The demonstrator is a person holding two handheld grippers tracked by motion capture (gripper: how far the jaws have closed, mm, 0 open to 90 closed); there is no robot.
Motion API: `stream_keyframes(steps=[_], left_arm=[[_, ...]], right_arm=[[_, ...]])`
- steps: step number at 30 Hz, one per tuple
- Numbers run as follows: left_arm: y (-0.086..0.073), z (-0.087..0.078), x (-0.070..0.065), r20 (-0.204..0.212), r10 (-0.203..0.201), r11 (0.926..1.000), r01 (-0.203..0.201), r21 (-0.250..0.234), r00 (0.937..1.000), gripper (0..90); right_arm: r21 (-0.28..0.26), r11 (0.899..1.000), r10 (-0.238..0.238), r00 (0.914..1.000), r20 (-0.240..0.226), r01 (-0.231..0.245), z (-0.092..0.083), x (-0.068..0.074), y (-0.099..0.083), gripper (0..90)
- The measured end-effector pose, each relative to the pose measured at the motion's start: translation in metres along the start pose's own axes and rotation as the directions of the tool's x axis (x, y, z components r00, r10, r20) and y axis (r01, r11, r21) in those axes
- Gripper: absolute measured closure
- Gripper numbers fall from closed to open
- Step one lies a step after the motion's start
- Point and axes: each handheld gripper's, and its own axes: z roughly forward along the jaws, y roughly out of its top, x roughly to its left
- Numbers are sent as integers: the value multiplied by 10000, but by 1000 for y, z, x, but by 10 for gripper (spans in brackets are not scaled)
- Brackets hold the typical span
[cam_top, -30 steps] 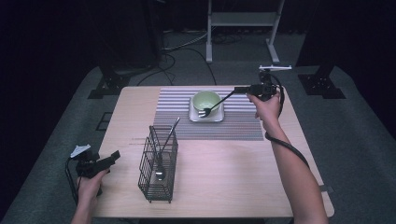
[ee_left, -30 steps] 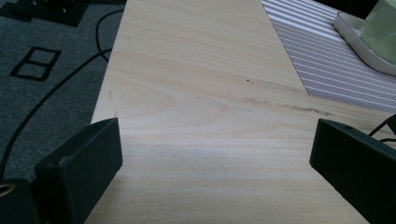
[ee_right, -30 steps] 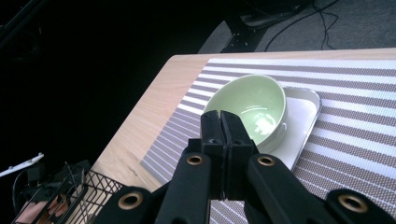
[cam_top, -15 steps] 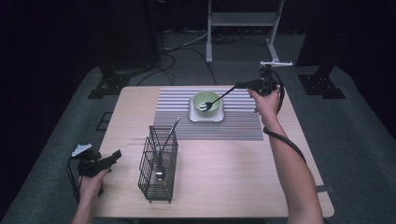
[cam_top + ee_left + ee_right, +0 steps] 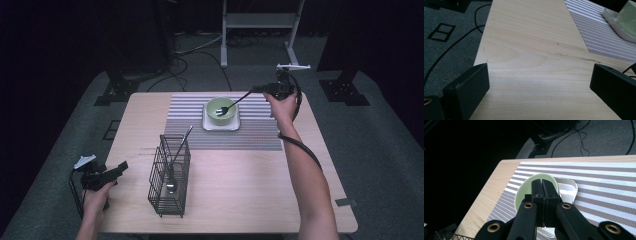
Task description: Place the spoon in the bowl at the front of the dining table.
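Observation:
My right gripper is at the far right of the table, shut on the handle of a dark fork. The fork slants down to the left, its tines over a pale green bowl. The bowl stands on a white square plate on a striped placemat. In the right gripper view the jaws are pressed together over the bowl, hiding the fork. My left gripper rests open by the table's near left edge; its view shows bare wood between the fingers.
A black wire basket stands at the near middle-left of the table with a long metal utensil leaning in it. Cables and a white stand's feet lie on the floor behind the table.
The right gripper has lifted the fork a little and drawn it toward the far right, so its tines moved from the bowl's near edge to above the bowl. The left gripper stayed still.

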Motion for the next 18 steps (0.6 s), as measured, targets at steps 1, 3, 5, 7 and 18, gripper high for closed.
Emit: stream_keyframes(steps=[1, 3, 5, 7, 18], left_arm=[[0, 0, 0, -2, 2, 10000, -2, 11, 10000, 13], [0, 0, 0, -8, -29, 10000, 29, -11, 10000, 13], [0, 0, 0, -2, -50, 10000, 50, -41, 10000, 13], [0, 0, 0, 7, -37, 10000, 37, -38, 10000, 13], [0, -2, 2, -21, -46, 10000, 46, -53, 10000, 13]], right_arm=[[17, 10000, 6, 10000, 71, -6, 1, -1, 0, 893], [33, 10000, 9, 9998, 198, -10, 3, -2, 0, 893], [31, 10000, 49, 9997, 240, -50, 4, -3, 0, 893], [45, 10000, 74, 9994, 328, -76, 6, -4, 0, 893], [148, 9996, 250, 9976, 650, -260, 21, -11, -5, 892]])
